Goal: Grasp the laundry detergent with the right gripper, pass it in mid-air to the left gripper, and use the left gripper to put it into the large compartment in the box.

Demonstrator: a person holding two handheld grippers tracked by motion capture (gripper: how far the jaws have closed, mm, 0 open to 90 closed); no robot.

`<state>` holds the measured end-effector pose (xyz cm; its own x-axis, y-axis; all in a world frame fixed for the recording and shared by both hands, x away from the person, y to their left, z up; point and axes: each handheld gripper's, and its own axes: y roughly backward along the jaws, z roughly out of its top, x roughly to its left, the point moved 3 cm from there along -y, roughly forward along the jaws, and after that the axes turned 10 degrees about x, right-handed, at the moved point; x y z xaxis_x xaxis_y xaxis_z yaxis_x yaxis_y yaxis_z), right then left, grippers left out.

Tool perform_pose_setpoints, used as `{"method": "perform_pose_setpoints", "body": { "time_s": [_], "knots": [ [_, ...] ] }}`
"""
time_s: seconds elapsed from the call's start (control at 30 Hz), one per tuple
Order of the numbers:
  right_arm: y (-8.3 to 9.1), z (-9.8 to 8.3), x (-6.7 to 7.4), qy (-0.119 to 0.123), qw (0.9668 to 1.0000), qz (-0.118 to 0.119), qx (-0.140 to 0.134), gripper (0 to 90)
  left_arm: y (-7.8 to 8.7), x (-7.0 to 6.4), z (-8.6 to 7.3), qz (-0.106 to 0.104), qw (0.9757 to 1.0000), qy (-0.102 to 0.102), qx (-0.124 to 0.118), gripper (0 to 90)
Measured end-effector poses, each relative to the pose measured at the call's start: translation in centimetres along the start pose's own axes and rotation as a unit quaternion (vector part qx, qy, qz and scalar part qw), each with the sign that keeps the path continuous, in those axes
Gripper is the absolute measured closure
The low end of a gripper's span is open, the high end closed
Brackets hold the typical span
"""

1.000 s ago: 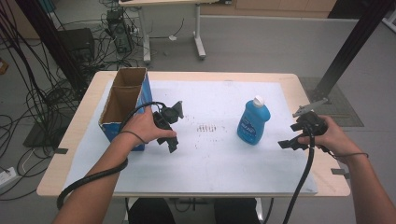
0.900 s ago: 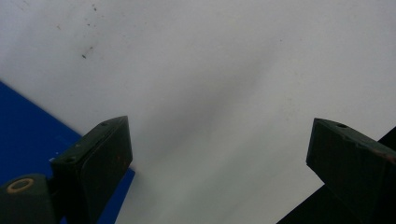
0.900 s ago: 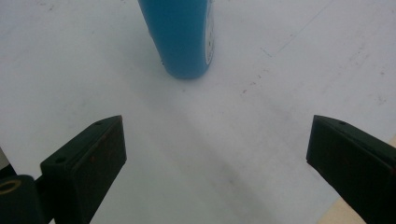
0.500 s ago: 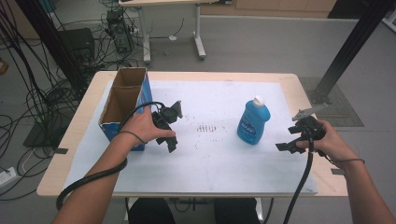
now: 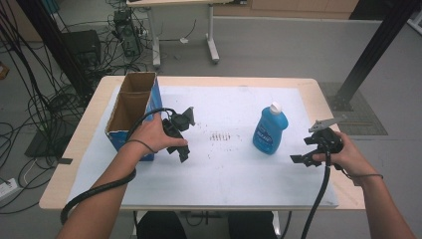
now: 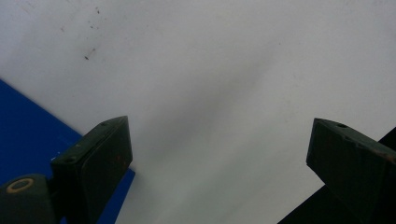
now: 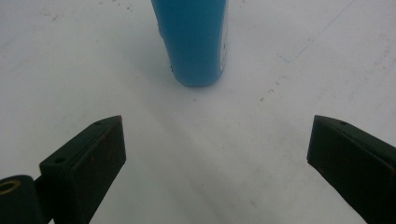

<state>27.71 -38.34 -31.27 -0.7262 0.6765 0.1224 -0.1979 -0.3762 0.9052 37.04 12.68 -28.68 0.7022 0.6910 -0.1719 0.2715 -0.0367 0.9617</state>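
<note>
A blue bottle (image 5: 269, 130) with a white cap stands upright on the white sheet, right of centre. My right gripper (image 5: 303, 150) is open just to its right, level with the base and apart from it. In the right gripper view the bottle's lower body (image 7: 194, 42) stands straight ahead of the wide-apart jaws of the right gripper (image 7: 217, 135). An open cardboard box (image 5: 130, 107) with blue sides stands at the left. Beside its near right corner my left gripper (image 5: 185, 135) is open and empty. In the left gripper view the left gripper (image 6: 219, 135) hangs over bare sheet, with the box's blue side (image 6: 28, 135) at lower left.
The white sheet (image 5: 224, 179) covers most of the wooden table (image 5: 326, 107). Small brown stains (image 5: 219, 137) mark its middle. Cables trail from both grippers over the near edge. A black post (image 5: 370, 50) rises beyond the right back corner; cables lie on the floor at the left.
My right gripper has shifted a little left and toward the near edge, closer to the bottle's base. The left hand and gripper have stayed put.
</note>
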Motion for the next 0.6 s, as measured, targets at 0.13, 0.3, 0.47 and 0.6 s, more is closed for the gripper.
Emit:
{"method": "perform_pose_setpoints", "body": {
  "time_s": [0.13, 0.3, 0.47, 0.6],
  "knots": [
    [-0.2, -0.3, 0.1, 0.003, 1.0, 0.0, -0.006, 4.1, 0.0, -0.1, 0.0, 0.001, 1.0, -0.001, 0.0, 7.3],
    [-0.5, -0.8, 0.2, 0.008, 0.9998, -0.002, -0.018, 4.0, 0.0, -0.1, 0.0, 0.001, 1.0, -0.001, 0.0, 7.3],
    [-0.7, -1.2, 0.4, 0.008, 0.9997, -0.007, -0.022, 4.0, -0.1, -0.1, -0.1, 0.002, 1.0, 0.0, -0.003, 7.4],
    [-0.8, -1.7, 0.5, 0.009, 0.9993, -0.011, -0.035, 3.9, -0.3, -0.2, 0.0, 0.001, 1.0, 0.0, -0.001, 7.4]
  ]
}}
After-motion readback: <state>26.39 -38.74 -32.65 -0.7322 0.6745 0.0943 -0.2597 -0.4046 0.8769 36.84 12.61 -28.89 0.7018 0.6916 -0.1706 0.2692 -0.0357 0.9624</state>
